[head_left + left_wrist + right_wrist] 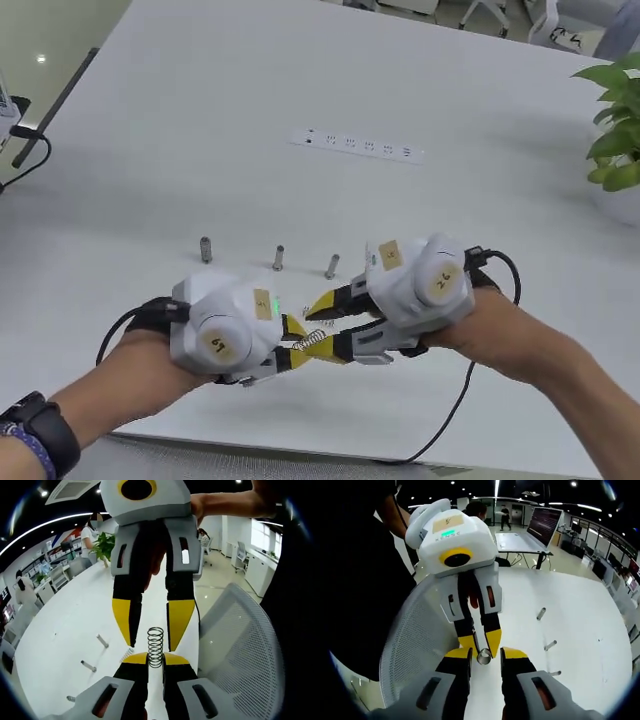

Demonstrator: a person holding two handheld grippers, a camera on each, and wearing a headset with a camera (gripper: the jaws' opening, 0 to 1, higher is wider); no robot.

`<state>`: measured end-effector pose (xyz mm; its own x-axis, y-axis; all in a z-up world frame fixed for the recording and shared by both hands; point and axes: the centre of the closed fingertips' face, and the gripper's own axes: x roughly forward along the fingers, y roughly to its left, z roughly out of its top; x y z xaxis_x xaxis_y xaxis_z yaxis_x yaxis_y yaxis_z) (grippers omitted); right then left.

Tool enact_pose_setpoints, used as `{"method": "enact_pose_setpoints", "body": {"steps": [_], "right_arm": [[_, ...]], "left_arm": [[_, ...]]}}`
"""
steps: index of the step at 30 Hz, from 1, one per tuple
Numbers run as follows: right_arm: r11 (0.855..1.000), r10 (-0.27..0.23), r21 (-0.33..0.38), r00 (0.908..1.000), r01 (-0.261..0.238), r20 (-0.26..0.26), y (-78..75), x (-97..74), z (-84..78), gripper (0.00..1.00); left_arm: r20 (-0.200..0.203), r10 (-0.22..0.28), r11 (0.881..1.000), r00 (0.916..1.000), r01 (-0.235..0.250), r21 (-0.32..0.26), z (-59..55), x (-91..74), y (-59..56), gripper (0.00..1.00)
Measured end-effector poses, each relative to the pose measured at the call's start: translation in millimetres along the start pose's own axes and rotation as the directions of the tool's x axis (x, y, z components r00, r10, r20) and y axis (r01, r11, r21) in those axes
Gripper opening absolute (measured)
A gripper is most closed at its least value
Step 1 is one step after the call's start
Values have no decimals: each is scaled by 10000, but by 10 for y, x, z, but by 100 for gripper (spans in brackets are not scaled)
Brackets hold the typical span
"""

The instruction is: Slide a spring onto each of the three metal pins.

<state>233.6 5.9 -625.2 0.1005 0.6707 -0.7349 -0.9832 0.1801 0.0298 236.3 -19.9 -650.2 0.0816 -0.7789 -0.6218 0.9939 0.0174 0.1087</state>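
A small metal spring (312, 340) is held just above the white table's near edge. My left gripper (293, 346) is shut on the lower end of the spring (155, 647). My right gripper (318, 330) faces it, open, its yellow tips either side of the spring's free end (484, 656) without touching. Three upright metal pins (206, 249) (279, 257) (332, 265) stand in a row just beyond the grippers, all bare. They lie to the left in the left gripper view (89, 666) and to the right in the right gripper view (550, 645).
A loose spring (126, 654) lies on the table near the pins. A white power strip (357, 146) lies farther back, and a green plant (615, 120) stands at the right edge. A mesh chair back (240, 645) is close under the grippers.
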Motion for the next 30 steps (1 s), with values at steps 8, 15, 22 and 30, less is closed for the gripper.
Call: {"method": "enact_pose_setpoints", "body": {"steps": [8,15,22,30], "right_arm": [[9955,256,-882,9955,-337,-911,34,27,-91,18],[9848,547,-1562,9892,-759,-1359,105,48,-127,10],[9817,555,-1722,9876,-807,-1467,99,60,-124,9],[9838,464,-1653,9892,-694,-1390,68,54,-134,9]], "left_arm": [[90,-27,10000,10000,26,55,38,9,-40,2],[102,-56,10000,9999,55,52,35,3,-61,2],[77,-88,10000,9999,88,-22,13,-8,-71,2],[240,78,9996,9997,-71,-281,13,-2,-49,3]]}}
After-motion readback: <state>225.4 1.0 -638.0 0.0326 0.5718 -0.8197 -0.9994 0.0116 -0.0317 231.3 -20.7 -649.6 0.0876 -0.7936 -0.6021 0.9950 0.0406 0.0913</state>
